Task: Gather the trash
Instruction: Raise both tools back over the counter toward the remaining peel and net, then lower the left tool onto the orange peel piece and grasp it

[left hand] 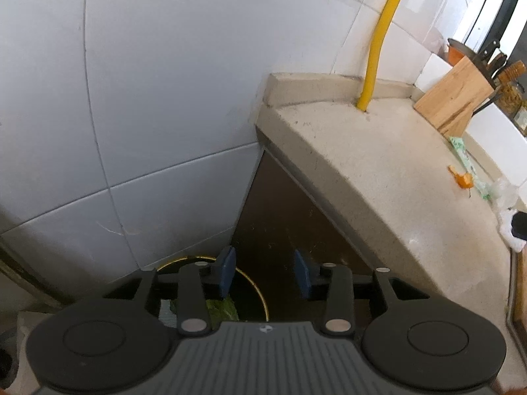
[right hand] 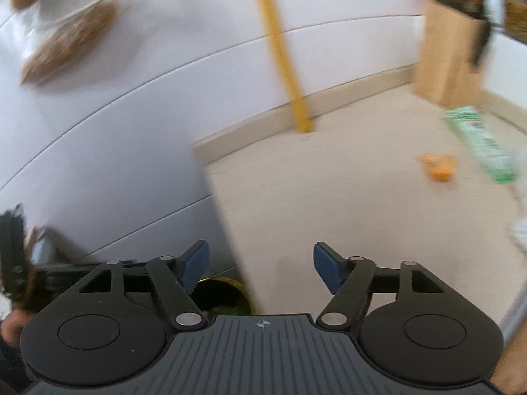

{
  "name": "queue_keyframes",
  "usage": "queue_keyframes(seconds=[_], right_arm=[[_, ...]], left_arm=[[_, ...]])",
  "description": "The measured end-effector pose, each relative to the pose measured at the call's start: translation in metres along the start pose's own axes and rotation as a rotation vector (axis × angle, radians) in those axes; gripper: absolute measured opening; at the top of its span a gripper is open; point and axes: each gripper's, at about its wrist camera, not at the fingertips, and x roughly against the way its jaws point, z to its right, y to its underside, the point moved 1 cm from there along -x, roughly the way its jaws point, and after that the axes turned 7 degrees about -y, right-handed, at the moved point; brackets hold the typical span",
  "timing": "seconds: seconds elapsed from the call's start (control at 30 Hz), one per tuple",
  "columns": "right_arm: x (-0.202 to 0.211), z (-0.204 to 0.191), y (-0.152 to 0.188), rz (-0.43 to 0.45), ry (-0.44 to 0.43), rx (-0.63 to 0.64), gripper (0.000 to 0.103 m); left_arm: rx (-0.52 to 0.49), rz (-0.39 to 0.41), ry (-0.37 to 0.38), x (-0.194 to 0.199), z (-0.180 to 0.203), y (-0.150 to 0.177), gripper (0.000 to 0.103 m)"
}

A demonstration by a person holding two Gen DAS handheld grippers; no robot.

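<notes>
Trash lies in two places: green leafy scraps (left hand: 221, 309) sit inside a round bin (left hand: 260, 291) with a yellow-gold rim on the floor, tucked into the corner between the tiled wall (left hand: 131, 98) and the end of the counter (left hand: 378, 171), while an orange peel piece (left hand: 462, 177) and a long green wrapper (left hand: 466, 161) lie on the countertop near its back edge, the peel just beside the wrapper. Crumpled clear and white plastic (left hand: 505, 204) lies further along the same edge. The left gripper (left hand: 265, 273) is held above the bin, pointing down into the corner, its blue-padded fingers spread apart with nothing between them; the leaf scraps show just below the left finger. The right gripper (right hand: 261, 265) is held over the end of the counter, aimed across the surface toward the wall, its fingers also spread wide and empty; this view is motion-blurred. From it the peel (right hand: 438, 166) and wrapper (right hand: 481, 144) appear ahead to the right, well apart from the fingers. A yellow pipe (left hand: 378, 52) rises from the counter against the wall, and a wooden knife block (left hand: 453, 98) stands farther along by the backsplash.
</notes>
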Motion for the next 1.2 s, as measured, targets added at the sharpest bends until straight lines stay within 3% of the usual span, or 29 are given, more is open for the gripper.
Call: queue_keyframes(seconds=[0.13, 0.3, 0.53, 0.7, 0.8, 1.0, 1.1, 1.2], right_arm=[[0.024, 0.042, -0.001, 0.060, 0.086, -0.077, 0.084], [0.044, 0.087, 0.001, 0.097, 0.176, -0.153, 0.088], [0.063, 0.132, 0.010, 0.142, 0.279, -0.177, 0.093], [0.072, 0.163, 0.013, 0.156, 0.310, -0.205, 0.095], [0.076, 0.181, 0.013, 0.178, 0.310, -0.229, 0.096], [0.071, 0.198, 0.002, 0.210, 0.389, -0.160, 0.090], [0.065, 0.205, -0.001, 0.214, 0.374, -0.186, 0.083], [0.056, 0.209, -0.001, 0.196, 0.381, -0.203, 0.083]], left_arm=[[-0.003, 0.043, 0.042, 0.010, 0.021, -0.011, 0.038], [-0.110, 0.098, 0.130, 0.017, 0.078, -0.031, 0.046], [-0.250, 0.071, 0.254, -0.003, 0.165, -0.049, 0.048], [-0.332, 0.065, 0.292, -0.018, 0.224, -0.060, 0.048], [-0.357, 0.060, 0.296, -0.028, 0.252, -0.064, 0.048], [-0.394, 0.045, 0.299, -0.043, 0.284, -0.071, 0.048], [-0.431, 0.039, 0.317, -0.053, 0.297, -0.075, 0.048], [-0.455, 0.023, 0.343, -0.067, 0.310, -0.081, 0.048]])
